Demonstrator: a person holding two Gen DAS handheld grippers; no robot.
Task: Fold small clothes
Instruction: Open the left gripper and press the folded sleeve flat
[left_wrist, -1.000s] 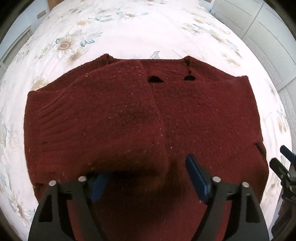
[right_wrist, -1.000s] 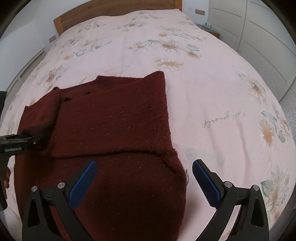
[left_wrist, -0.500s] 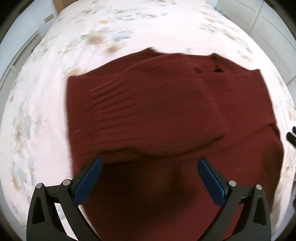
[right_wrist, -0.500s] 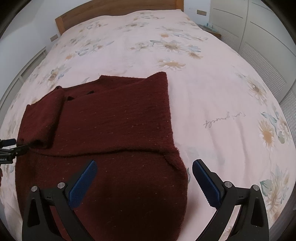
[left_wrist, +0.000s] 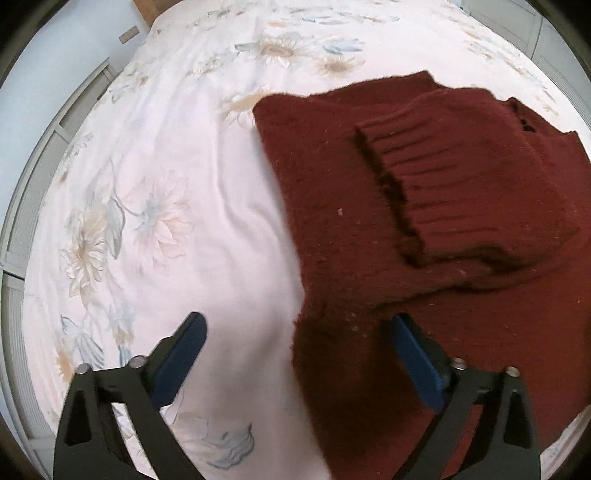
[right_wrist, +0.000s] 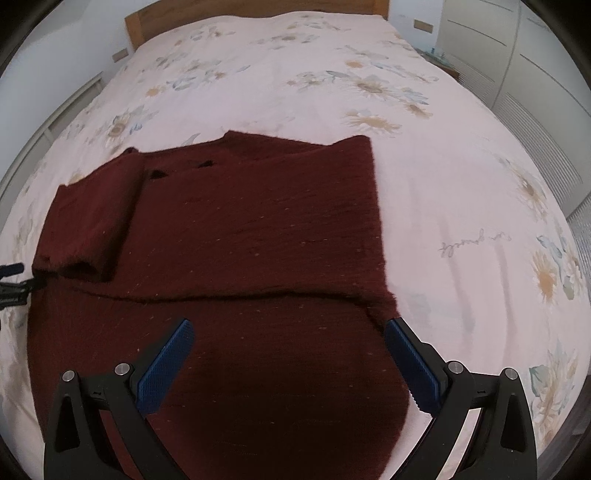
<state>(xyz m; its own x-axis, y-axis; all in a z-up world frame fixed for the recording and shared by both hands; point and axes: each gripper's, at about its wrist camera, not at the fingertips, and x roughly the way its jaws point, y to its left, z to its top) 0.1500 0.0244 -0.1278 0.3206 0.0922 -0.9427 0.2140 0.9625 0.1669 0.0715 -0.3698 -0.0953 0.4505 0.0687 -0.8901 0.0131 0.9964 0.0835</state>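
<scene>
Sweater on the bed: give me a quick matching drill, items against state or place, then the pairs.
1. sweater
2. sleeve
3. left gripper
4. headboard

A. open, straddling the sweater's edge
B. wooden, at the far end of the bed
C. folded across the body
D. dark red, flat on the floral bedspread

Pairs: 1-D, 2-C, 3-A, 4-B

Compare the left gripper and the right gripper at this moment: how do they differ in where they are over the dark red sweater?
The left gripper straddles the dark red sweater's left edge, one finger over bare floral bedspread; the right gripper straddles its right edge, with most of its gap over knit. The left gripper looks onto the folded ribbed sleeve cuff; the right gripper faces smooth knit. Both are open, holding nothing.
</scene>
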